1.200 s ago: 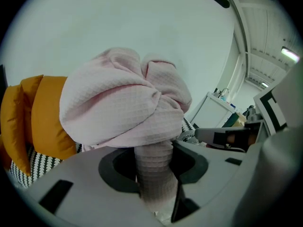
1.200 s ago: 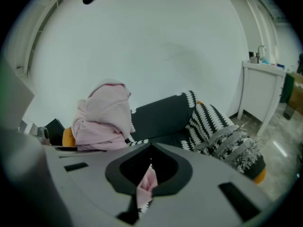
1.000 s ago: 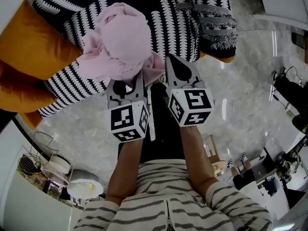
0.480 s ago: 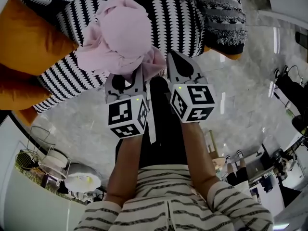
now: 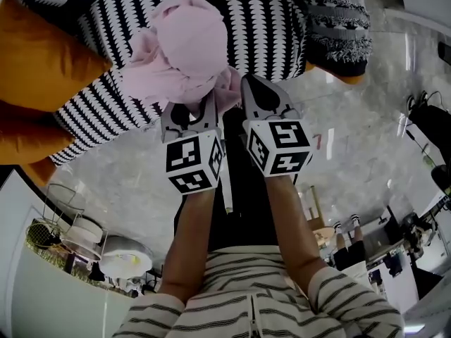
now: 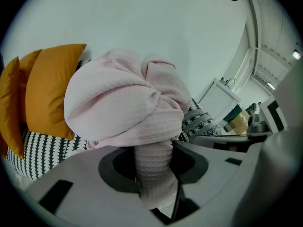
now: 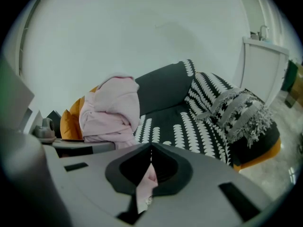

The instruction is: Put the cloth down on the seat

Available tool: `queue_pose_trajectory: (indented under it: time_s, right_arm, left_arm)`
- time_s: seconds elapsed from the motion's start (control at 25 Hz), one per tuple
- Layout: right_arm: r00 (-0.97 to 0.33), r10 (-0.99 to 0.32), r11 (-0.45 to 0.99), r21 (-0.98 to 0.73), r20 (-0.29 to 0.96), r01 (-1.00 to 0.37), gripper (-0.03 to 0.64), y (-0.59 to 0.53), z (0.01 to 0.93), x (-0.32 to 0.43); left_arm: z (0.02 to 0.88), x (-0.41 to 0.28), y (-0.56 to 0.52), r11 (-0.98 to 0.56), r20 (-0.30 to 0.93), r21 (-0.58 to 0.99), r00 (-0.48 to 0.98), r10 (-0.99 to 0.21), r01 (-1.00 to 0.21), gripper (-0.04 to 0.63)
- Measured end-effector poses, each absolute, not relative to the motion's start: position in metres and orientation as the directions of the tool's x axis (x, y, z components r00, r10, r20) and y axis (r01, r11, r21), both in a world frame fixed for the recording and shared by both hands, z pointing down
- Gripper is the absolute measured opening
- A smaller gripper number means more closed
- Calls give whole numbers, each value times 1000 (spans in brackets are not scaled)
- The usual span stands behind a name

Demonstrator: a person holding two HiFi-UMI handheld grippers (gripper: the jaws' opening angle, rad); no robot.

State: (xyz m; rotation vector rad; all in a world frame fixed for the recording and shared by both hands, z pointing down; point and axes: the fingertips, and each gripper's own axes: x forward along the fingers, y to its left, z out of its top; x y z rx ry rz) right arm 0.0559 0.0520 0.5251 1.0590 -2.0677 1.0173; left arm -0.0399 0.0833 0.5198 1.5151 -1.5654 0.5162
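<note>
Left claw (image 5: pixel 189 115) was clamped on the bunched pink cloth (image 5: pixel 187 44), right claw (image 5: pixel 252 90) pinched onto its corner; it was seemingly held over the seat's (image 5: pixel 261 27) front edge.

Home living room: patterned sofa (image 7: pixel 189 131), orange cushions (image 6: pixel 52 89), marble floor (image 5: pixel 352 139).

All three views are being lit by soft, diffuse indoor light, and no hard shadows are being cast. In the head view, glare is being reflected off the polished floor (image 5: pixel 352 104) as bright streaks near the right edge. Strong fisheye curvature is being introduced at every edge, and both gripper views are being enclosed by a dark round vignette. The cloth (image 6: pixel 123 103) is being rendered sharply, while the foreground surfaces nearest each lens are being blurred.
</note>
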Motion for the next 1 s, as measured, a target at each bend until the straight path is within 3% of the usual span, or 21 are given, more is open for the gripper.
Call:
queue_pose_trajectory:
  time_s: [1.0]
  right_arm:
    - [-493, -342, 350, -379, 800, -857, 14, 25, 562, 61]
  left_arm:
    - [595, -32, 40, 181, 863, 293, 178, -473, -939, 169]
